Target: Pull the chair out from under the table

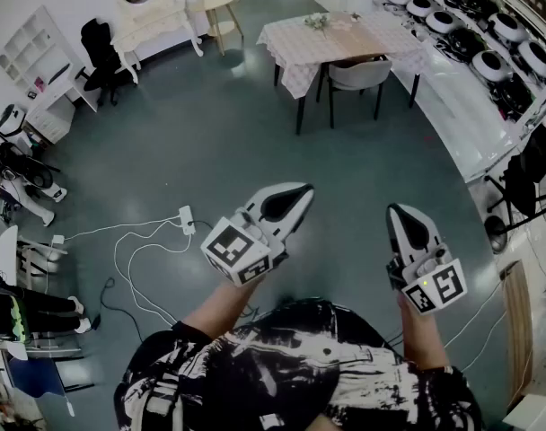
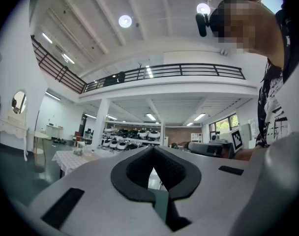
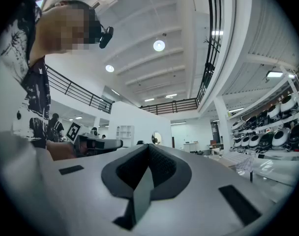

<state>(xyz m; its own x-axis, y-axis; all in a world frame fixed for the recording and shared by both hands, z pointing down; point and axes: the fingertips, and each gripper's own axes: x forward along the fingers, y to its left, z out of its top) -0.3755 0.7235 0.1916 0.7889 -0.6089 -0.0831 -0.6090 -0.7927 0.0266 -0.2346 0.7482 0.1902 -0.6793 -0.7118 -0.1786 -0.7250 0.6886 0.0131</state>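
A grey chair (image 1: pixel 358 74) stands tucked under a table with a checked cloth (image 1: pixel 295 48), far across the room at the top of the head view. Both grippers are held close to the person's body, well short of the chair, with bare floor between. My left gripper (image 1: pixel 295 197) points toward the table with its jaws shut and nothing in them (image 2: pixel 152 154). My right gripper (image 1: pixel 400 214) is also shut and empty (image 3: pixel 148 151). The table (image 2: pixel 71 157) shows small and distant at the lower left of the left gripper view. The checked cloth (image 3: pixel 240 162) is at the right of the right gripper view.
White cables and a power strip (image 1: pixel 185 219) lie on the floor to the left. A black office chair (image 1: pixel 101 54), a white vanity with mirror (image 1: pixel 152 21) and a round side table (image 1: pixel 219 5) stand at the back left. Shelves of round white devices (image 1: pixel 488 57) line the right wall.
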